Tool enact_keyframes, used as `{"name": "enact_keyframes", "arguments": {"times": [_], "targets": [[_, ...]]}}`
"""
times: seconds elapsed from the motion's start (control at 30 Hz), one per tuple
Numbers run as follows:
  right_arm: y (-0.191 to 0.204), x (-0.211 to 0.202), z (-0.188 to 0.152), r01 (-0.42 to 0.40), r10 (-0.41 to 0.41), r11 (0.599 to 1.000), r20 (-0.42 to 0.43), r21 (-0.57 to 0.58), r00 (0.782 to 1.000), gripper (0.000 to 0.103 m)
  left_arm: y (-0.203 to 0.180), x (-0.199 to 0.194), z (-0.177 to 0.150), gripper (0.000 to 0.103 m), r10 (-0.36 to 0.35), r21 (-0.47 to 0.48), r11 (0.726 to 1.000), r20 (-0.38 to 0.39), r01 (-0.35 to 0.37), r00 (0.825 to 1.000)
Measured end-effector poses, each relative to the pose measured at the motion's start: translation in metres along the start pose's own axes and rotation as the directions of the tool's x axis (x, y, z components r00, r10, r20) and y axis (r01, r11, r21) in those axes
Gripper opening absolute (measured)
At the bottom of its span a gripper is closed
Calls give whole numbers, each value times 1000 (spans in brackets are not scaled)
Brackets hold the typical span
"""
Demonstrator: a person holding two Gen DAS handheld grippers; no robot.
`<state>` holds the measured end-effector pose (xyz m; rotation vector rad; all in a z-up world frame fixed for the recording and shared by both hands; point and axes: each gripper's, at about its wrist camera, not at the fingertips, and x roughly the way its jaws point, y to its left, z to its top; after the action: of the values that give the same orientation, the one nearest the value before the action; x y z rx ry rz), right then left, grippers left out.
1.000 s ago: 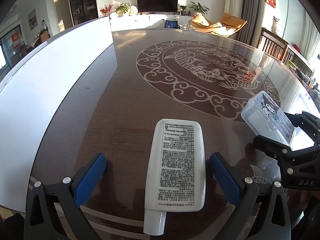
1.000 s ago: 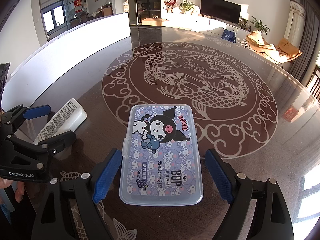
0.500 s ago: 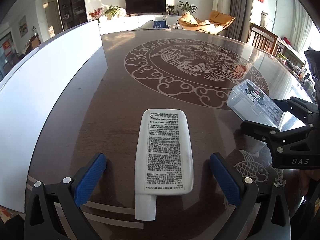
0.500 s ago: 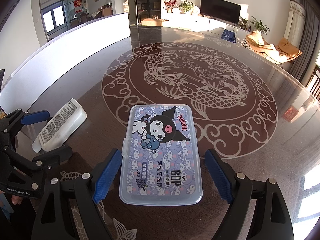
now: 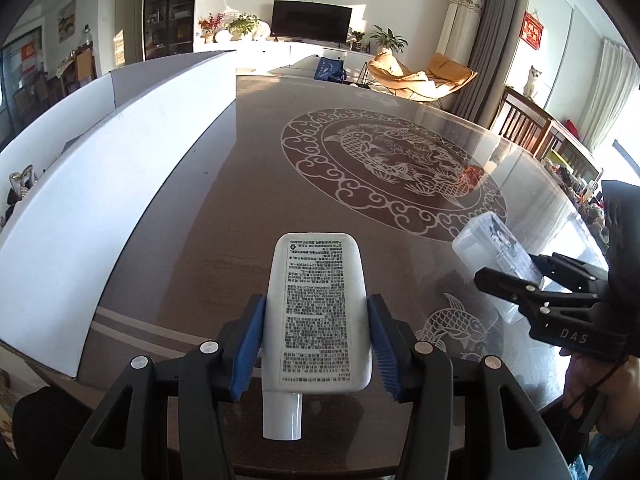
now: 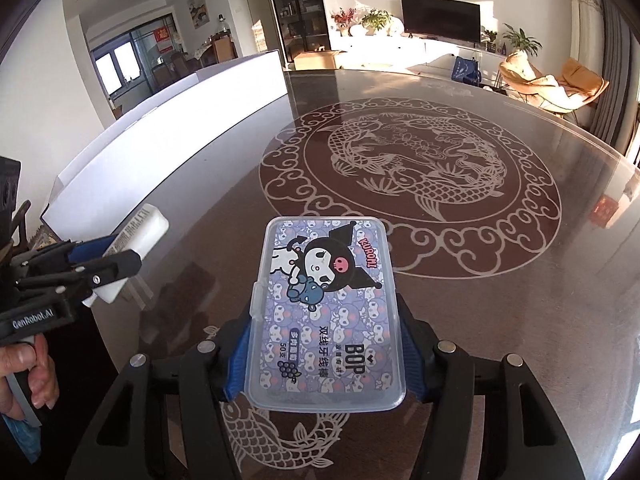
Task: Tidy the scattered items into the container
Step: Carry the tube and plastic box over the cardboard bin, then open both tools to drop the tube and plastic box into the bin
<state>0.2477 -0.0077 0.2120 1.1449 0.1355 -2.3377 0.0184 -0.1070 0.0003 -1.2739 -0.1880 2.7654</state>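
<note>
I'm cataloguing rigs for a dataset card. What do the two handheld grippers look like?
Both are matte black frames with silver rivets and ribbed blue finger pads. The left gripper reads "GenRobot.AI" in white; the right gripper reads "DAS", with a thin black cable hanging below it.

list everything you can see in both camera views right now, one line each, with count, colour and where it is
white squeeze tube with black print: one, white, clamped between the left gripper's fingers, above the table.
clear plastic box with purple cartoon lid: one, clear and purple, clamped between the right gripper's fingers.
round dark wooden table with pale fish pattern: one, dark brown, under both grippers.
long white board: one, white, along the table's left edge.
black television: one, black, far wall.
left gripper: one, black with blue pads, jaws just closed on the tube.
right gripper: one, black with blue pads, jaws just closed on the box.
</note>
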Motion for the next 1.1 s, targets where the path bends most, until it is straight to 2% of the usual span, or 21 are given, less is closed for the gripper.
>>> {"name": "enact_keyframes", "arguments": {"times": [0.1,0.17,0.27,0.37,0.47,0.53,0.6,0.73,0.77,0.83,0.9,0.93,0.97,1.1], "targets": [[16,-5,15,-43,43,999,13,-27,999,61,29,-30,14,51,11,-55,998,48,-8,999],[35,-8,38,-87,89,995,36,-53,995,61,57,-52,27,51,31,-93,995,85,-23,996],[78,-12,84,-156,166,980,77,-122,983,61,110,-81,51,51,99,-143,986,126,-81,987],[135,-9,135,-237,261,950,104,-201,960,61,170,-94,79,51,182,-193,969,126,-156,975],[194,7,178,-314,345,916,91,-248,934,61,223,-90,100,51,219,-247,950,83,-193,972],[231,26,200,-333,367,899,74,-285,927,61,248,-82,110,51,241,-262,940,54,-219,969],[263,50,217,-326,360,889,50,-323,932,61,269,-69,121,51,268,-265,930,18,-254,963],[298,105,238,-263,285,894,9,-362,959,61,298,-33,134,51,283,-272,917,-72,-292,956],[301,119,239,-271,283,894,-17,-356,959,62,300,-23,133,51,279,-268,916,-103,-297,955],[306,147,239,-330,310,885,-113,-328,944,62,300,-7,127,52,285,-257,912,-167,-321,944],[307,170,235,-371,320,876,-203,-308,925,66,296,-2,120,62,314,-248,901,-190,-355,930],[308,175,232,-371,315,874,-216,-314,924,70,295,-3,117,81,332,-249,894,-191,-373,924],[306,175,232,-363,308,873,-207,-327,928,72,294,-6,114,93,351,-252,886,-185,-389,918],[297,161,236,-312,273,881,-156,-357,949,77,287,-27,111,95,408,-274,858,-149,-434,901]]}}
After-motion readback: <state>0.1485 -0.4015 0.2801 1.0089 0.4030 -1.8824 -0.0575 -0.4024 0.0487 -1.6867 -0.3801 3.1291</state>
